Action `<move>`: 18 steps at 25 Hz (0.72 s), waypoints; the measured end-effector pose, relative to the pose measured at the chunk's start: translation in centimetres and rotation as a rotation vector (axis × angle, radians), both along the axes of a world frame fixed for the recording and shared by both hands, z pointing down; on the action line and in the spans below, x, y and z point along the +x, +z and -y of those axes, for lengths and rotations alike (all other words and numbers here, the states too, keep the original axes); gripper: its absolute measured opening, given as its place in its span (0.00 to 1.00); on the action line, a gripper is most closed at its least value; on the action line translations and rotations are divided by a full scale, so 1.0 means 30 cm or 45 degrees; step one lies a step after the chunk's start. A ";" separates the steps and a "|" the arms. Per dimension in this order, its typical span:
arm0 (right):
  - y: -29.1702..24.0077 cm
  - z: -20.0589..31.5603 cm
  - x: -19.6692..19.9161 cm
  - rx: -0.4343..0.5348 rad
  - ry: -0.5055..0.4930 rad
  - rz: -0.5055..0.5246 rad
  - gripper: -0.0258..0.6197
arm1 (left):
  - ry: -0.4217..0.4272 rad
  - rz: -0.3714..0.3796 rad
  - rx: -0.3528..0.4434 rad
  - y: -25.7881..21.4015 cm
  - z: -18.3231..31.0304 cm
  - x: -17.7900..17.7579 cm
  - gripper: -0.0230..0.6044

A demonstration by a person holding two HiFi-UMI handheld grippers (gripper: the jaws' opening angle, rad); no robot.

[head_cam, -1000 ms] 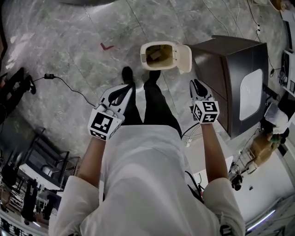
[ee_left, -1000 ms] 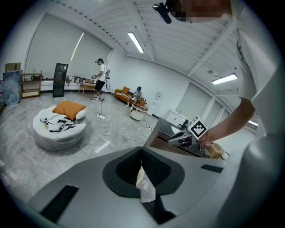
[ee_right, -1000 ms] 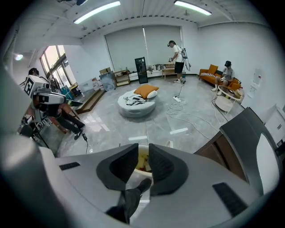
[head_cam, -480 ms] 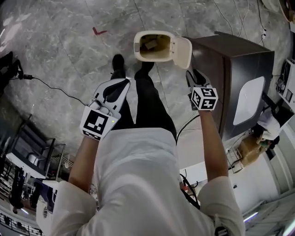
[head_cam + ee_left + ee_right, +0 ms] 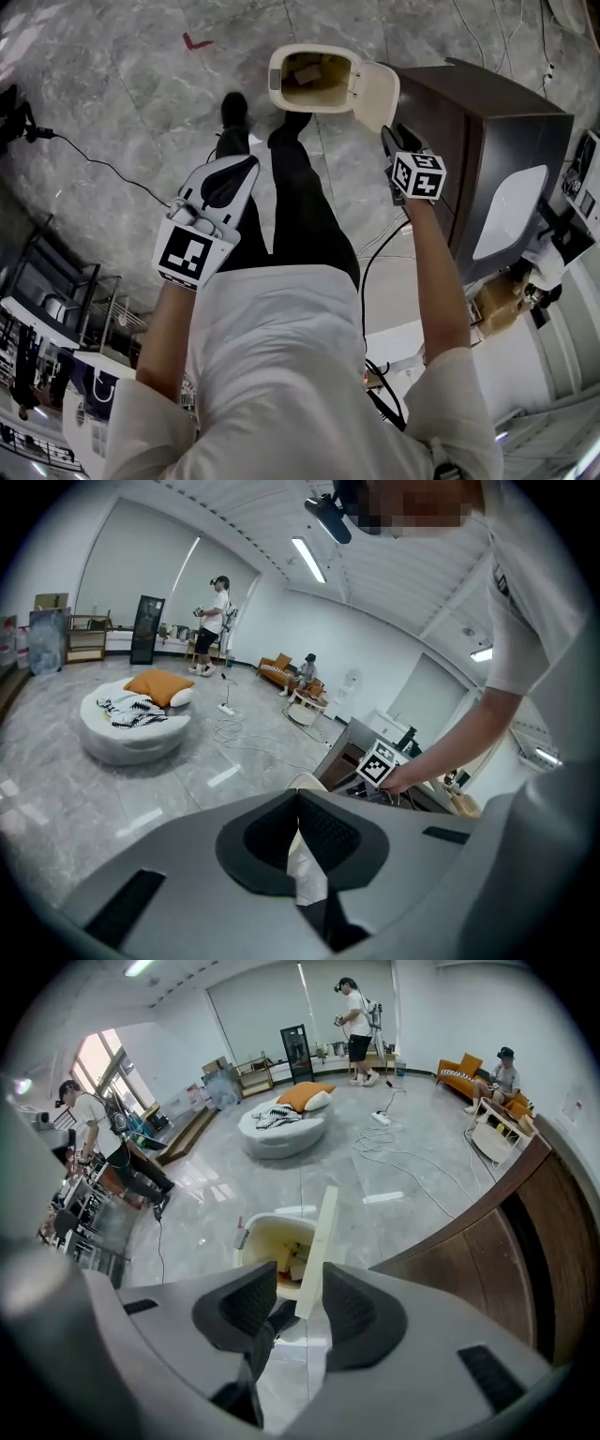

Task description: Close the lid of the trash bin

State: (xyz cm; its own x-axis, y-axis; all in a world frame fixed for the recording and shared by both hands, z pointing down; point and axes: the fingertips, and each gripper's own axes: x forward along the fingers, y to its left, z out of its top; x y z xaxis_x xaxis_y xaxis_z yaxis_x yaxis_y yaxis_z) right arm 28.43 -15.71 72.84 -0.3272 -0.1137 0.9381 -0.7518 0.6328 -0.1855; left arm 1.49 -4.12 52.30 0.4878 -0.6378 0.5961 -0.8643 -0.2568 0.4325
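Note:
A cream trash bin [image 5: 314, 80] stands on the floor in front of the person's shoes, with scraps inside. Its lid [image 5: 377, 94] stands open and upright on the bin's right side. My right gripper [image 5: 394, 139] points steeply down just short of the lid's near edge. Its jaws are opening, and in the right gripper view [image 5: 298, 1283] the lid's thin edge [image 5: 319, 1237] shows in the gap between them, farther off and not pressed. The bin's opening [image 5: 272, 1246] lies to the left of it. My left gripper [image 5: 246, 167] hangs over the left leg, shut and empty [image 5: 298, 799].
A dark wooden cabinet [image 5: 487, 159] stands right beside the bin and my right arm. A black cable [image 5: 103, 164] runs across the marble floor at left, near a red mark [image 5: 195, 41]. A round white cushion [image 5: 281, 1129] and other people are far off.
My right gripper has come down toward the upright lid and now sits close to its near edge. The left gripper has sunk a little. The bin has shifted up in the head view.

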 end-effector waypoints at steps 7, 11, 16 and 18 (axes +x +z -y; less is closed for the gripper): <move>0.082 0.033 0.010 -0.035 0.009 -0.010 0.29 | -0.030 -0.007 -0.025 0.037 -0.023 0.010 0.06; 0.113 0.032 -0.011 -0.041 -0.005 -0.008 0.31 | -0.064 -0.020 -0.042 0.058 -0.022 0.000 0.07; 0.129 0.022 -0.036 -0.026 0.010 0.001 0.31 | -0.102 -0.046 -0.083 0.088 -0.034 -0.012 0.06; 0.130 0.018 -0.043 -0.020 0.021 0.005 0.31 | -0.096 -0.040 -0.064 0.097 -0.035 -0.020 0.06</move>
